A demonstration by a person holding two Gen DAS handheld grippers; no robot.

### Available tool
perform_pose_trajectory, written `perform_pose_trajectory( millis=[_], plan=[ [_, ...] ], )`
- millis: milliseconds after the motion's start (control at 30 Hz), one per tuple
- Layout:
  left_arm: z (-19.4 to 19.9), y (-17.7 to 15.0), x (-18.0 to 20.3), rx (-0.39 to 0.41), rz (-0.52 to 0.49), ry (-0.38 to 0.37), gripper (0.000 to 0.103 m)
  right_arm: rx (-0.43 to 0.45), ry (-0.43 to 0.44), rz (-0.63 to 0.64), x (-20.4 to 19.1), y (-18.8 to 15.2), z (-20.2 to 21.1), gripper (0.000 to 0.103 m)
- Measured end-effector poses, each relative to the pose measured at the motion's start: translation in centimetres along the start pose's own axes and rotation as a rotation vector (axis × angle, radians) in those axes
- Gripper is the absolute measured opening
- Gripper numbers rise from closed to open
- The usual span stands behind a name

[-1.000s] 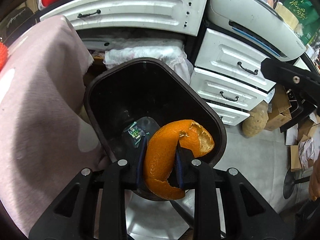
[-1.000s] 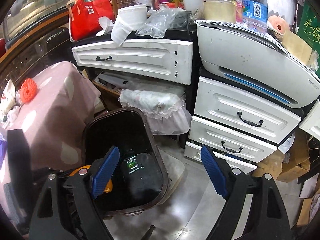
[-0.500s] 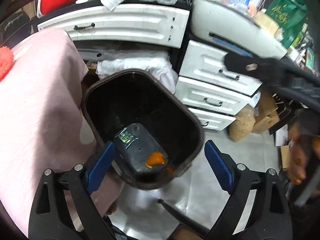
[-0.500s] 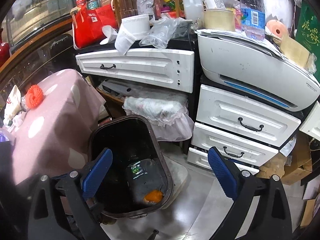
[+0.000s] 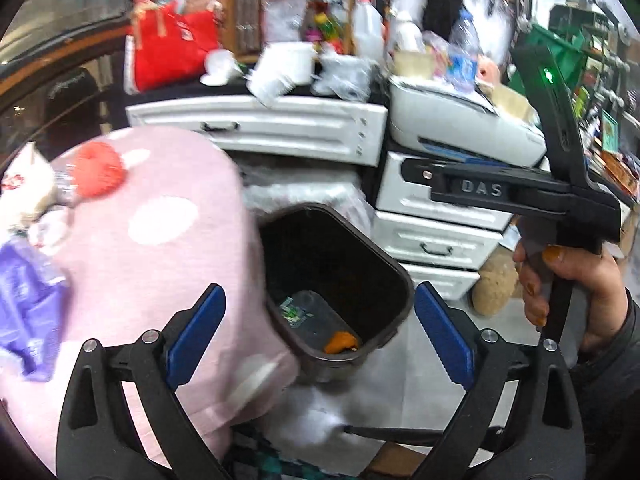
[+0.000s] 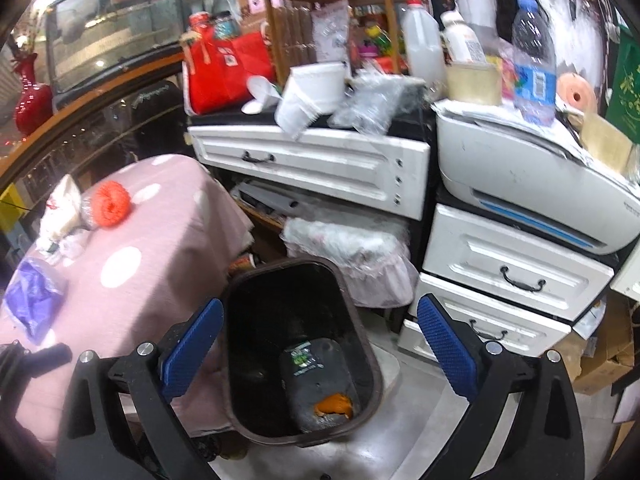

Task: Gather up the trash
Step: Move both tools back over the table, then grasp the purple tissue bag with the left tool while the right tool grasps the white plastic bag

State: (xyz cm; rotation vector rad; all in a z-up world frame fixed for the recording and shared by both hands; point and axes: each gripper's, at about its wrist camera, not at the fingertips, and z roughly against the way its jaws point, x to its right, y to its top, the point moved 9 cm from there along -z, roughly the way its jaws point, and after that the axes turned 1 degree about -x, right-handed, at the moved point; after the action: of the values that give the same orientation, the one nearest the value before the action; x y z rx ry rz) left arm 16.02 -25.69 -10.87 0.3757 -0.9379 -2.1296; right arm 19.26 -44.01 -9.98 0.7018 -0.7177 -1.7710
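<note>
My left gripper [image 5: 316, 332]: jaws just opened wide, empty. My right gripper [image 6: 320, 350]: likewise; right hand [image 5: 576, 292] grips its handle.

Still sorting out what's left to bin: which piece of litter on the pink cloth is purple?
The crumpled purple wrapper, lying at the near end of the pink cloth. The white wrapper and the red scrubber lie further along.

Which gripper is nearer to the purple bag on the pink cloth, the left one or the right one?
Left, probably. The left gripper, open and empty, hangs over the cloth's edge with the purple bag just beside its left finger. The right gripper, also open, hangs over the bin, with the bag farther off.
</note>
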Motion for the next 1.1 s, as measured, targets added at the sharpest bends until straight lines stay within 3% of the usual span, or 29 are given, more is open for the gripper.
perform_pose_trajectory(
  millis=[333, 767, 1100],
  plan=[
    [5.5, -0.4, -7.0, 0.102, 0.081, 0.190, 0.094, 0.034, 0.157, 0.086, -7.8, 1.3, 1.9, 0.097],
    [11.2, -5.1, -17.2, 0.143, 0.285, 0.405, 0.094, 0.018, 0.309, 0.226, -18.0, 0.5, 2.3, 0.097],
    [10.9, -7.3, -22.9, 0.077, 0.388, 0.441, 0.094, -0.016, 0.340, 0.273, -20.6, -0.7, 1.8, 0.097]
  ],
)
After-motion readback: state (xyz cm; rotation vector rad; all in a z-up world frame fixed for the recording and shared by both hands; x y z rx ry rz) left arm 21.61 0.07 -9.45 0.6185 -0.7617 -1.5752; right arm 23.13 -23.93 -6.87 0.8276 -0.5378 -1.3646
